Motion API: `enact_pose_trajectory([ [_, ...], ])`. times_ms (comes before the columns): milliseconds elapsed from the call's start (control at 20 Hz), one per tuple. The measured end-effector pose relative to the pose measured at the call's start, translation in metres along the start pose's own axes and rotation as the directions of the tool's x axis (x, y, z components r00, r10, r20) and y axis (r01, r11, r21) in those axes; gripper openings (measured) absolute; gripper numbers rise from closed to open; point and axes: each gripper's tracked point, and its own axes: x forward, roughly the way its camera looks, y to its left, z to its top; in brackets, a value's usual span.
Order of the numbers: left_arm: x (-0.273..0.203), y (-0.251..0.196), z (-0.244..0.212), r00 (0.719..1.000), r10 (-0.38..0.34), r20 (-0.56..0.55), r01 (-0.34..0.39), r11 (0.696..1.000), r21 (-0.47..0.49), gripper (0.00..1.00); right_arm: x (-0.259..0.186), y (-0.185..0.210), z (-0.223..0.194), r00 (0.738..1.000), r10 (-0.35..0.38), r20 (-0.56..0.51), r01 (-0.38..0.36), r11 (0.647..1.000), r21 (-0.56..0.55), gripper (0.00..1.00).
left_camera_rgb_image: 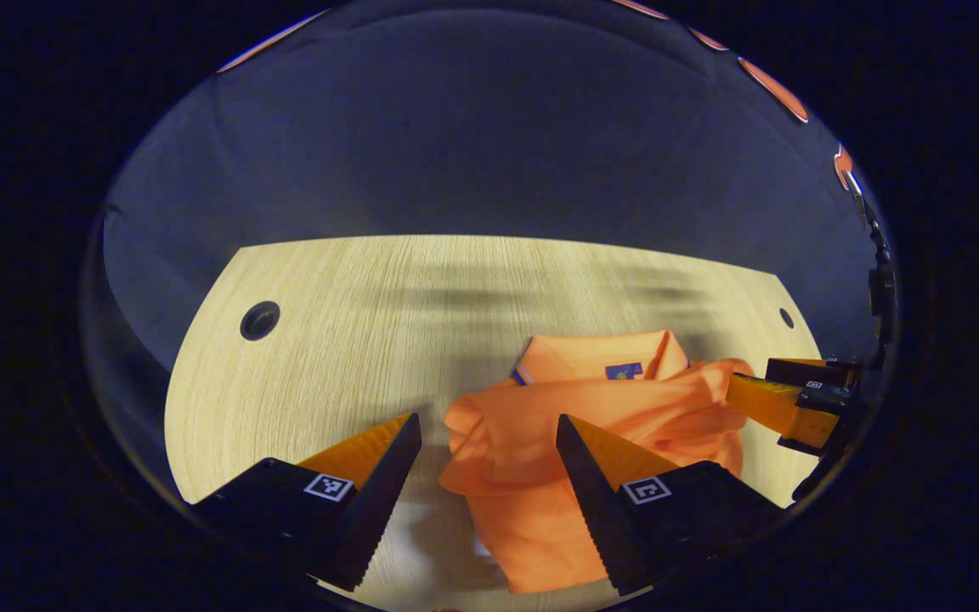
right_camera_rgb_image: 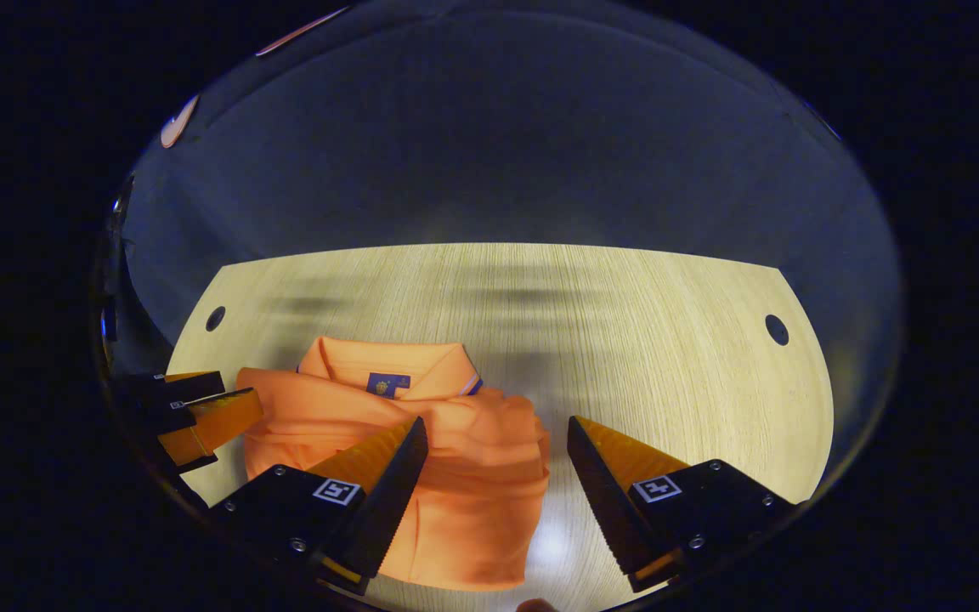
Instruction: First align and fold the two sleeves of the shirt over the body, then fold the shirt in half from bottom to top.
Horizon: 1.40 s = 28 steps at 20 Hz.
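Note:
An orange polo shirt (left_camera_rgb_image: 540, 408) lies on the wooden table (left_camera_rgb_image: 387, 306), collar at the far end with a small blue label inside it. Its sleeves are bunched in folds across the chest. My left gripper (left_camera_rgb_image: 485, 422) hovers open above the shirt's left edge, holding nothing. In the right gripper view the same shirt (right_camera_rgb_image: 455, 476) sits left of centre, and my right gripper (right_camera_rgb_image: 496, 422) stands open over its right edge, also holding nothing. Each gripper shows in the other's view beside the shirt: the right gripper (left_camera_rgb_image: 783, 395) at the shirt's right shoulder, the left gripper (right_camera_rgb_image: 200, 408) at its left shoulder.
The table has a round cable hole near each far corner (left_camera_rgb_image: 260, 320) (right_camera_rgb_image: 777, 329). Bare wood stretches beyond the collar to the far edge (right_camera_rgb_image: 498, 246), with the dark booth wall behind. A fingertip of a hand (right_camera_rgb_image: 536, 605) peeks in at the bottom of the right gripper view.

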Motion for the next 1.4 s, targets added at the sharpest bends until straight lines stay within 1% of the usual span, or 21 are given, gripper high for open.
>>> enact_pose_trajectory([
  [150, -0.025, -0.007, 0.027, 0.996, 0.006, 0.091, -0.01, 0.999, 0.049, 0.99, -0.027, 0.001, 0.017, 0.998, 0.009, 0.063, -0.009, 1.0, 0.0, 1.0],
  [300, -0.063, -0.018, 0.06, 0.978, 0.001, 0.208, -0.02, 0.996, 0.09, 0.98, -0.068, -0.001, 0.04, 0.989, 0.031, 0.145, -0.034, 0.999, 0.017, 1.0],
  [450, -0.118, -0.029, 0.085, 0.957, -0.026, 0.29, 0.002, 0.996, 0.085, 0.98, -0.115, -0.004, 0.06, 0.972, 0.036, 0.231, -0.042, 0.999, 0.021, 0.99],
  [550, -0.16, -0.033, 0.104, 0.936, -0.036, 0.349, 0.014, 0.998, 0.066, 0.98, -0.15, -0.005, 0.067, 0.958, 0.039, 0.285, -0.044, 0.999, 0.013, 1.0],
  [650, -0.204, -0.036, 0.116, 0.909, -0.032, 0.417, 0.006, 0.998, 0.063, 0.98, -0.185, -0.008, 0.077, 0.933, 0.021, 0.359, -0.021, 1.0, -0.003, 1.0],
  [750, -0.239, -0.037, 0.12, 0.879, -0.027, 0.476, -0.013, 0.997, 0.08, 0.98, -0.219, -0.009, 0.081, 0.905, 0.011, 0.425, -0.003, 1.0, -0.019, 0.99],
  [850, -0.271, -0.039, 0.118, 0.856, -0.036, 0.516, -0.012, 0.996, 0.09, 0.98, -0.252, -0.006, 0.079, 0.881, 0.027, 0.471, -0.02, 1.0, -0.02, 0.99],
  [950, -0.309, -0.039, 0.119, 0.835, -0.045, 0.548, 0.006, 0.997, 0.073, 0.98, -0.286, -0.003, 0.081, 0.856, 0.041, 0.515, -0.04, 0.999, -0.014, 0.99],
  [1050, -0.342, -0.036, 0.116, 0.807, -0.046, 0.589, 0.02, 0.999, 0.05, 0.98, -0.312, 0.0, 0.078, 0.826, 0.046, 0.561, -0.045, 0.999, -0.017, 0.99],
  [1200, -0.381, -0.023, 0.111, 0.746, -0.02, 0.665, 0.022, 1.0, 0.006, 0.98, -0.343, 0.004, 0.068, 0.786, 0.049, 0.616, -0.038, 0.999, -0.031, 0.99],
  [1300, -0.404, -0.017, 0.099, 0.705, 0.0, 0.709, 0.01, 1.0, -0.011, 0.98, -0.356, 0.009, 0.065, 0.758, 0.064, 0.65, -0.054, 0.998, -0.036, 0.99],
  [1350, -0.412, -0.013, 0.096, 0.691, 0.003, 0.723, 0.006, 1.0, -0.01, 0.98, -0.357, 0.009, 0.067, 0.749, 0.071, 0.659, -0.057, 0.997, -0.043, 0.99],
  [1400, -0.417, -0.01, 0.096, 0.685, 0.003, 0.729, -0.002, 1.0, -0.003, 0.97, -0.357, 0.01, 0.066, 0.743, 0.077, 0.664, -0.056, 0.997, -0.053, 0.98],
])
